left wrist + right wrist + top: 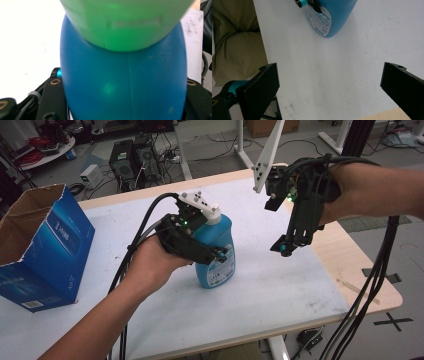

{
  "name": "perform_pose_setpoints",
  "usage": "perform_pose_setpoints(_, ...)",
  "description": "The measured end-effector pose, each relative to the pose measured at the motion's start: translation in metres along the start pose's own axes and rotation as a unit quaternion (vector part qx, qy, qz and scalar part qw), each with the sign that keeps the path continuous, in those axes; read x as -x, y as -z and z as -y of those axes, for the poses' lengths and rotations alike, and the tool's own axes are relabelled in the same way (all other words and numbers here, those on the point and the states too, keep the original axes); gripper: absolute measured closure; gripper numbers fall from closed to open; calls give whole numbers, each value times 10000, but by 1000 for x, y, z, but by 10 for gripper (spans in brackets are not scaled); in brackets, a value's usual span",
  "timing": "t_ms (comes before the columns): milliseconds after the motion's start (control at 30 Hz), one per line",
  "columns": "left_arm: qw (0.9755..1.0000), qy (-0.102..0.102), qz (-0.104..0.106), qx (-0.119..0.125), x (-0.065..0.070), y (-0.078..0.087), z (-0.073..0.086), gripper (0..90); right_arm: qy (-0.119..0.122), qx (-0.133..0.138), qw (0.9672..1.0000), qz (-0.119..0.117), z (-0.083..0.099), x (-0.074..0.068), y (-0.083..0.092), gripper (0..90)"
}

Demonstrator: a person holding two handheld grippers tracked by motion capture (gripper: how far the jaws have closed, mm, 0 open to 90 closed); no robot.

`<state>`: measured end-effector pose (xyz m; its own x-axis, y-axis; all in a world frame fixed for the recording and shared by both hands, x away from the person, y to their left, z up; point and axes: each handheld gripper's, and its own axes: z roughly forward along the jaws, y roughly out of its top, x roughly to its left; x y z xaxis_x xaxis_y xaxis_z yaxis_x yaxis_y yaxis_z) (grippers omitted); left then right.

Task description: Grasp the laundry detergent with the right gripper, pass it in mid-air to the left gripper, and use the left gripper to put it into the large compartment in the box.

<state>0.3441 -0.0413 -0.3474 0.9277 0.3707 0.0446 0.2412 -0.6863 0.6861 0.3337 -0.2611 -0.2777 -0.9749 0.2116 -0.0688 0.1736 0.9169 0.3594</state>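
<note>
A blue bottle with a white pump top stands upright on the white table. My left gripper is shut on its body from the left, and the black fingers flank the blue wall in the left gripper view. My right gripper hangs in the air right of the bottle, pointing down, apart from it. Its jaws stand wide open with nothing between them, above bare table. The bottle's labelled base shows at the top of that view.
A torn blue cardboard box stands open at the table's left. A white slanted post rises behind the right hand. The table's wooden edge lies bare at the right. Cables trail from both grippers.
</note>
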Motion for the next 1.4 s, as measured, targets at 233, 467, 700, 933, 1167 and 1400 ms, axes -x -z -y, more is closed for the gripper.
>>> perform_pose_setpoints(233,9998,-104,159,64,-4,1,2,430,-6,-18,10000,-14,0,2,-1,12)
perform_pose_setpoints(467,9996,-136,247,78,-8,4,3,436,-25,-37,10000,-23,-1,4,-1,12)
perform_pose_setpoints(700,9991,-258,332,101,-15,20,-1,438,-20,-45,10000,-25,-3,6,-1,12)
perform_pose_setpoints(933,9979,-464,423,155,-24,40,-10,437,-18,-50,10000,-21,-5,6,-1,12)
perform_pose_setpoints(1167,9949,-777,634,132,-41,60,-20,436,-30,-33,10000,7,-6,6,1,13)
perform_pose_setpoints(1400,9884,-1163,965,157,-62,78,-27,436,-65,-48,10000,-2,-8,7,1,13)
